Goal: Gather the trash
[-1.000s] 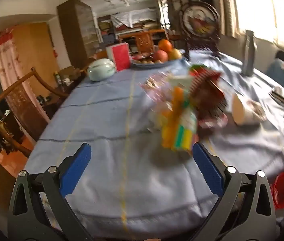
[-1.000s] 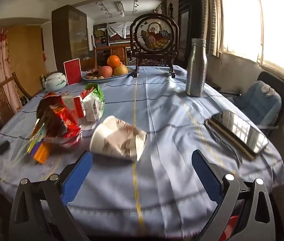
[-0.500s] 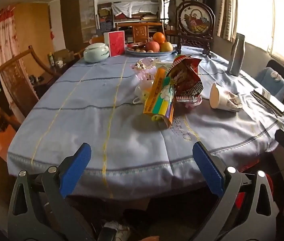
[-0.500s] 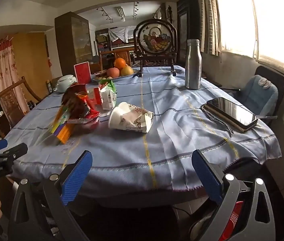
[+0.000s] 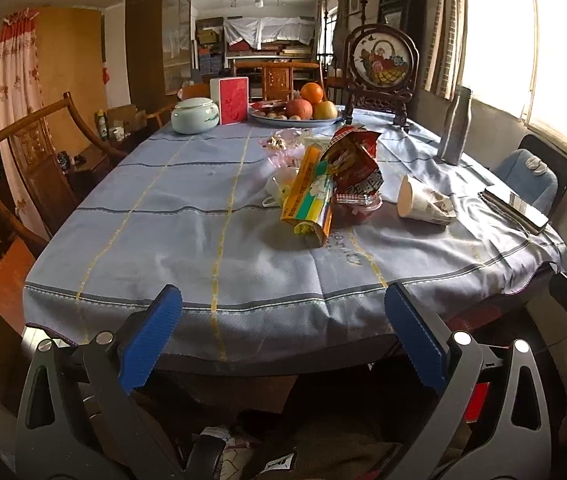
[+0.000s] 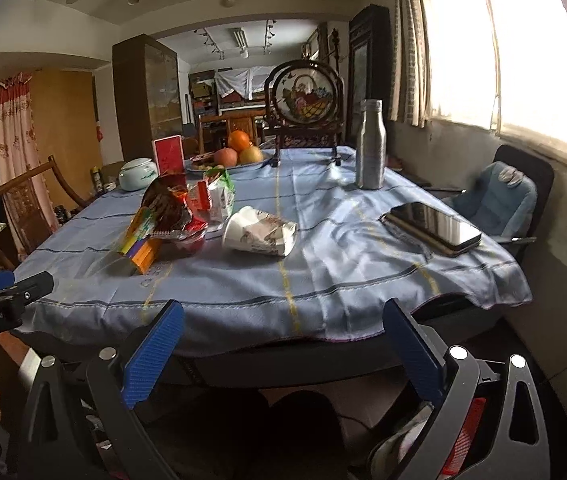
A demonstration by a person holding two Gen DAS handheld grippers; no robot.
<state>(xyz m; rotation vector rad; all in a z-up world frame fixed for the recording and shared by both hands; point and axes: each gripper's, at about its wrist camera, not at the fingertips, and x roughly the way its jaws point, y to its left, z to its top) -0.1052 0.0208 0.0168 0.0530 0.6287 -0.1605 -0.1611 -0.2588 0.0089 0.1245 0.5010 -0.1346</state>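
A heap of trash lies mid-table: an orange and yellow snack box (image 5: 308, 196) (image 6: 139, 246), a red crisp bag (image 5: 353, 164) (image 6: 165, 202), a clear plastic tub (image 5: 357, 210) (image 6: 187, 240) and a green and white wrapper (image 6: 219, 194). To its right a crushed paper cup (image 5: 423, 202) (image 6: 259, 232) lies on its side. My left gripper (image 5: 283, 338) is open and empty, hanging below the table's near edge. The right gripper (image 6: 283, 346) is likewise open and empty, below the same edge. Each gripper shows at the side of the other's view.
The table (image 5: 203, 248) wears a blue cloth. On it stand a fruit plate (image 5: 297, 114), a pale lidded jar (image 5: 195, 116), a red card (image 5: 233, 100), a steel bottle (image 6: 370, 150), a framed screen (image 6: 303, 100) and a phone (image 6: 435, 226). Chairs flank the table. Something red (image 6: 459, 436) sits on the floor.
Both grippers have drawn back from the table and dropped below its near edge, so the trash now looks farther away. Both stay open.
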